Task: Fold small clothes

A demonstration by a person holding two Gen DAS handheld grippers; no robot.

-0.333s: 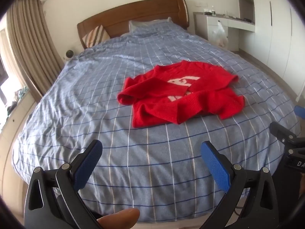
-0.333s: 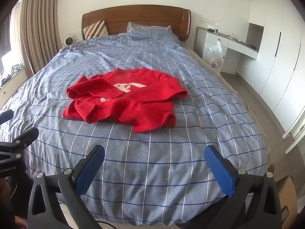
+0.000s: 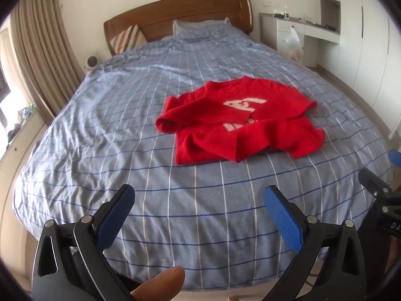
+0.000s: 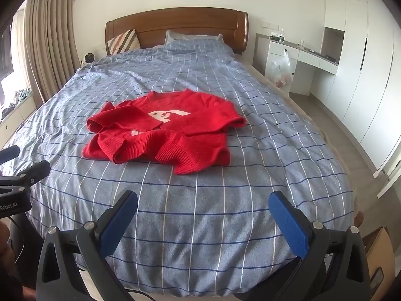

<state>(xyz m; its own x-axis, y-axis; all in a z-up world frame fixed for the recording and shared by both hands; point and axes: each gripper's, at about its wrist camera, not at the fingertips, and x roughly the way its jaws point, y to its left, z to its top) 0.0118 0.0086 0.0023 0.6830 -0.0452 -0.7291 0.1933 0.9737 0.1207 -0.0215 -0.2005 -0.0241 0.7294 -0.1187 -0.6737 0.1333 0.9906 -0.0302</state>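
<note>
A small red knit sweater with a white chest pattern lies on the blue checked bed cover, both sleeves folded in across the front and the hem rumpled. It also shows in the right wrist view. My left gripper is open and empty, held above the foot of the bed, well short of the sweater. My right gripper is open and empty too, at the foot of the bed, to the right of the left one.
A wooden headboard with a pillow and a striped cushion stands at the far end. Curtains hang at the left. A white desk with a plastic bag and wardrobes line the right wall.
Both views have barely shifted. The sweater lies as before and both grippers stay open.
</note>
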